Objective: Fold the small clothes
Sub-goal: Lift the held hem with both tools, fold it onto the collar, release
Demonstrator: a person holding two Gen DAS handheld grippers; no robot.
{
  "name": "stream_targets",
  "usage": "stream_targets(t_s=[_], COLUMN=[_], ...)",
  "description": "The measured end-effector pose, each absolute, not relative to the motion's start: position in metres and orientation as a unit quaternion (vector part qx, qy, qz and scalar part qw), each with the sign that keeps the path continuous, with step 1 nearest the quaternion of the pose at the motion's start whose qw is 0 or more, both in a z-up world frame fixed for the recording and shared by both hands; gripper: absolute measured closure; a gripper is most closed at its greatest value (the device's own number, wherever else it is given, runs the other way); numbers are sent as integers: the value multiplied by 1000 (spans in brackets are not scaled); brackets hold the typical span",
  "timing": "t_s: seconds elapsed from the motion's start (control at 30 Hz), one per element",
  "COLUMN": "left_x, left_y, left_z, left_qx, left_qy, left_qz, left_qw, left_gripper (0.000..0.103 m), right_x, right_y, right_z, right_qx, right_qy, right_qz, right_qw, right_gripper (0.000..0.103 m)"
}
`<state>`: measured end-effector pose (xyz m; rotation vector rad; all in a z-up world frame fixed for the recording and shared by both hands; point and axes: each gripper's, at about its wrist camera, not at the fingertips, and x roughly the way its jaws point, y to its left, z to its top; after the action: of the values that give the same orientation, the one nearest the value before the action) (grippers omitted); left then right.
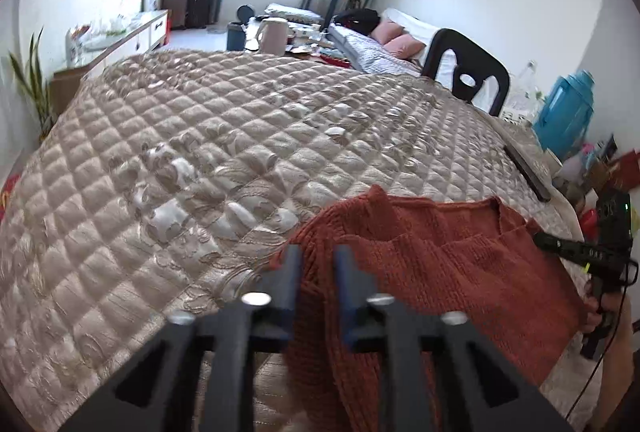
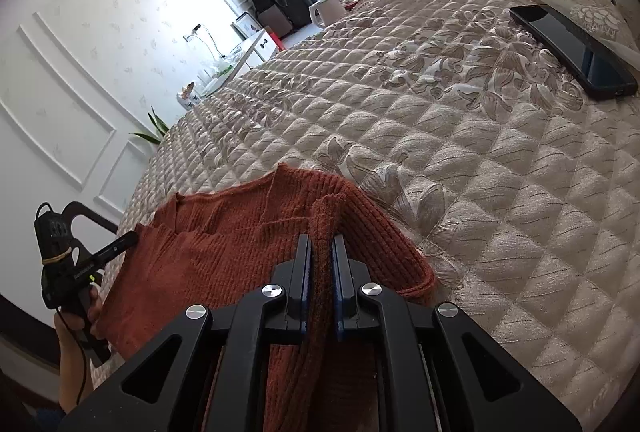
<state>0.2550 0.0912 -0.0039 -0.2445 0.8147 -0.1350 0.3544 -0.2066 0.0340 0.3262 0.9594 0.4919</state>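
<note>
Evidently held rust sweater (image 2: 224, 244) up off quilted bed (image 2: 480, 160): left gripper (image 1: 317, 280) and right gripper (image 2: 321, 272) each pinching shoulder edge, so body hung straight for folding; phone (image 2: 572, 48) lay well beyond sweater.

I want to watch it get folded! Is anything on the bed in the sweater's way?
Nothing visible blocks it. Both the left gripper and right gripper already pinch the rust sweater. The quilt ahead looks bare; only a phone lies far off.

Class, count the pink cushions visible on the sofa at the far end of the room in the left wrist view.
2. One pink cushion lies nearer the window; the second cushion sits beside it, nearer the dark chair. Others may be hidden.
</note>
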Motion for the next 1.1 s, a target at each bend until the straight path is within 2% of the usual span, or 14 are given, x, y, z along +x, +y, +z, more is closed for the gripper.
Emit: stream_targets(t_s=[0.37,0.57,0.7,0.87,0.93,1.1], left_x=[255,273,266,239,219,168], left_y=[108,103,106,115,108,72], left_z=[12,-22,-12,12,25,30], left_qx=[-134,-121,-121,-128,-127,-124], left_qy=[357,407,398,372,359,350], left_qz=[-48,-33,-27,0,-12,-94], left_qw=[923,905,909,919,924,924], left_gripper=[98,97,95,93,87,80], right_x=[366,380,376,331,307,252], right_y=[-221,-219,-226,-216,-208,-196], right_z=[57,26,26,68,79,76], right_qx=[206,185,205,126,100,60], right_qy=[398,446,443,397,383,382], right_qz=[249,209,210,199,208,237], right_qw=[858,850,847,887,894,891], right_gripper=[95,95,90,87,87,87])
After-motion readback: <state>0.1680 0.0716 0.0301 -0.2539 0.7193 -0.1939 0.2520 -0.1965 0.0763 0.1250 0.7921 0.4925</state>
